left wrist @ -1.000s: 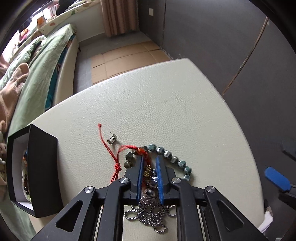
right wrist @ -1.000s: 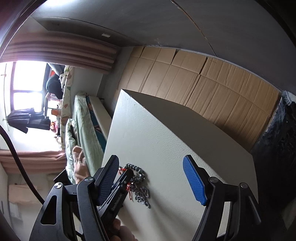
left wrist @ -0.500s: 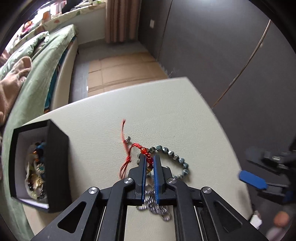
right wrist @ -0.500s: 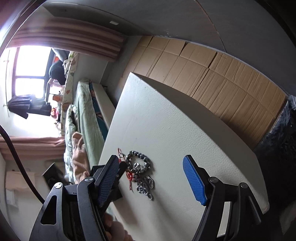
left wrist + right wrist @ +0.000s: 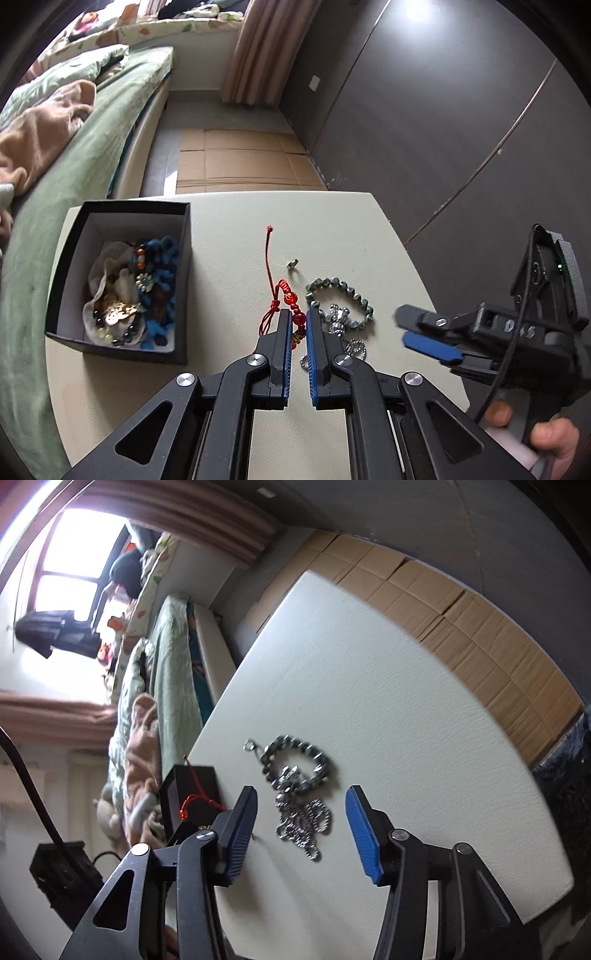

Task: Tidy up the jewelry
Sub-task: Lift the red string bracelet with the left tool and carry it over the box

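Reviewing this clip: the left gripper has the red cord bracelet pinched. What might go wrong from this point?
1. The left gripper holds the red cord bracelet only by a few beads at the fingertips, so it may slip out on the way to the black box.
2. The bracelet's long cord tail trails loose and might catch the box rim.
3. The open right gripper hovers over the silver chain, which touches the grey bead bracelet; both may lift together.

text: we can read no clear words | right gripper (image 5: 428,332) side, right of the left jaws: raised letters too blurry for us to read | numbers: none
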Demonstrator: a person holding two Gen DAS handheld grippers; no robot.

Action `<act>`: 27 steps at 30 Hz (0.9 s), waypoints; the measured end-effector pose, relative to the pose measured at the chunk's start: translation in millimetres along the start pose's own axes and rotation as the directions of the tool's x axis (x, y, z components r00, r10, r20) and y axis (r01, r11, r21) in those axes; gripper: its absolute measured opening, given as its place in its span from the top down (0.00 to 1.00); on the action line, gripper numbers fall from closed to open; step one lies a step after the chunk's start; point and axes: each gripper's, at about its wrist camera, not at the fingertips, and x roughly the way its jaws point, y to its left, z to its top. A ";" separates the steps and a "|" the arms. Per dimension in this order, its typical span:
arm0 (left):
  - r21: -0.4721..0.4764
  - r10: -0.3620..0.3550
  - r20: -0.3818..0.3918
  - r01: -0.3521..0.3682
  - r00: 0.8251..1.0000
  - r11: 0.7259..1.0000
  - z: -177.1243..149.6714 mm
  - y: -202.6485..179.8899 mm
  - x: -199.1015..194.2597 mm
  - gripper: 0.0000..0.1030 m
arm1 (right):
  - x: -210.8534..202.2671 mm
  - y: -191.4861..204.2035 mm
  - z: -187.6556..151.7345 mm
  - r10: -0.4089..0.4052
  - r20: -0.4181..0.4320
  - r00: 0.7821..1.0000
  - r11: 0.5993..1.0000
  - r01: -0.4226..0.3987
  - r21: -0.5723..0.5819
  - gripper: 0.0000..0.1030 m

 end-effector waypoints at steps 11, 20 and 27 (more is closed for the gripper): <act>-0.043 -0.058 0.044 0.060 0.997 0.997 6.5 23.6 -28.9 0.93 | 34.4 32.3 -16.0 -0.121 -0.016 0.992 0.984 0.118 -0.130 0.55; -0.083 -0.072 0.085 0.079 0.994 0.993 14.1 44.9 -49.0 0.93 | 49.5 51.5 -22.3 -0.289 0.064 0.955 0.930 0.296 -0.218 0.58; -0.103 -0.072 0.108 0.083 0.992 0.991 14.7 59.4 -64.3 0.93 | 57.8 71.9 -36.7 -0.442 0.164 0.882 0.820 0.472 -0.324 0.80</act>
